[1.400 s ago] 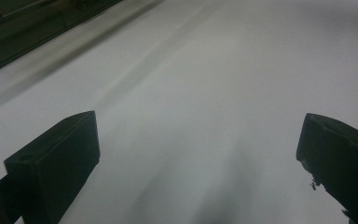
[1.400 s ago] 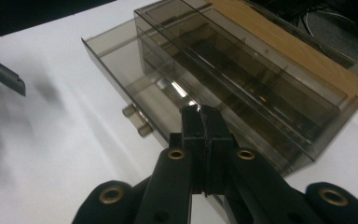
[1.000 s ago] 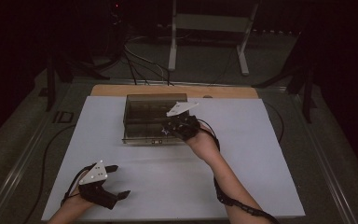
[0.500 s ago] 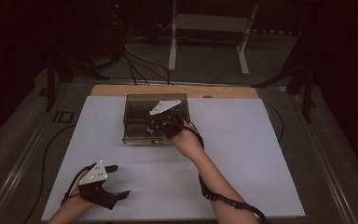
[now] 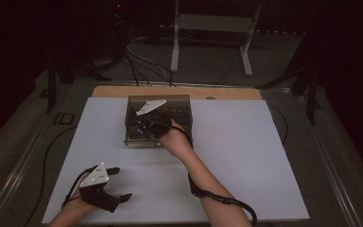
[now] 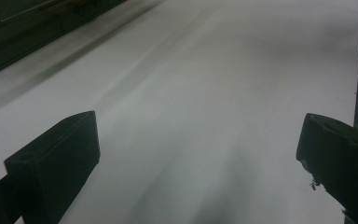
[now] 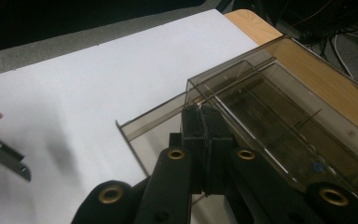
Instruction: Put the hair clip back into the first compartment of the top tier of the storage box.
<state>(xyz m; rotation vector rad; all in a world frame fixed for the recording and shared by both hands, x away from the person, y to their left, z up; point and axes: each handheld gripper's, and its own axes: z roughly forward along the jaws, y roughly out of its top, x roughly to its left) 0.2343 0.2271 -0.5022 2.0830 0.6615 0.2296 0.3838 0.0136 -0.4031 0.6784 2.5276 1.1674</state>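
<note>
A smoky clear plastic box [image 5: 185,105] with inner dividers stands at the back middle of the white board [image 5: 246,156]. My right gripper [image 5: 142,126] reaches over its front left part, jaws pressed together. In the right gripper view the right gripper [image 7: 204,116] has its shut tips at the top edge of the box [image 7: 279,116] near a corner; I cannot tell whether the thin wall is pinched between them. My left gripper [image 5: 122,182] rests open near the front left of the board. The left gripper [image 6: 196,154] has bare board between its jaws, and the box [image 6: 28,37] lies far off.
A wooden strip [image 5: 227,92] runs behind the board. Beyond it are cables [image 5: 142,56] and a white stand's legs [image 5: 175,47] on the dark floor. A thin clear flap [image 7: 135,135] juts from the box's low front edge.
My right gripper has slid leftward along the box, from its right part to its front left. The box and the left gripper have stayed where they were.
</note>
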